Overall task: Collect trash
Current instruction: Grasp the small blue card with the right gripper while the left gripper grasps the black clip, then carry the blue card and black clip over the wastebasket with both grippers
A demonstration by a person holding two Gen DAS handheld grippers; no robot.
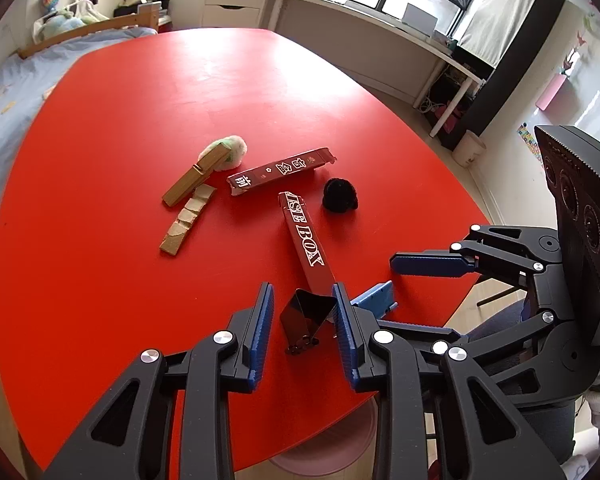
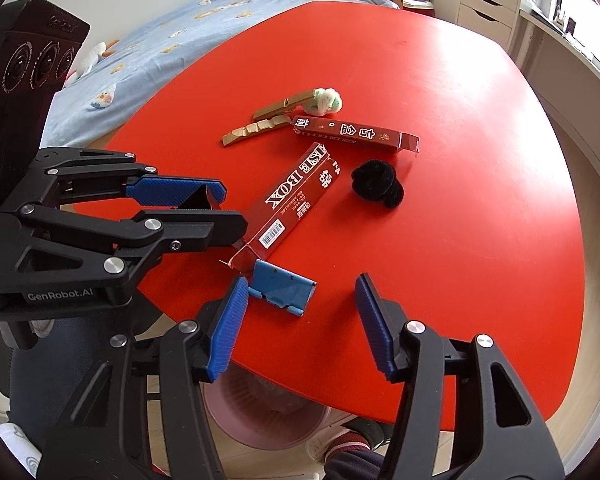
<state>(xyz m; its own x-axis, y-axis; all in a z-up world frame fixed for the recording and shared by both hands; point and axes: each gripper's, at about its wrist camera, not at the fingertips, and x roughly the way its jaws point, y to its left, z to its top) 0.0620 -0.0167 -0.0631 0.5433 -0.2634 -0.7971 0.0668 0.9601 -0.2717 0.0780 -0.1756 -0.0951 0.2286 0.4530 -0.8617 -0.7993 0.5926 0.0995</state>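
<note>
left claw tilted down, spread around binder clip, right claw spread

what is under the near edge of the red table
A pink ribbed basket sits on the floor below the red table edge. Only part of its rim and inside shows; the tabletop and the right claw cover the rest.

Far half of red table bare; near edge crowded: boxes, black clip, pompom.
</note>
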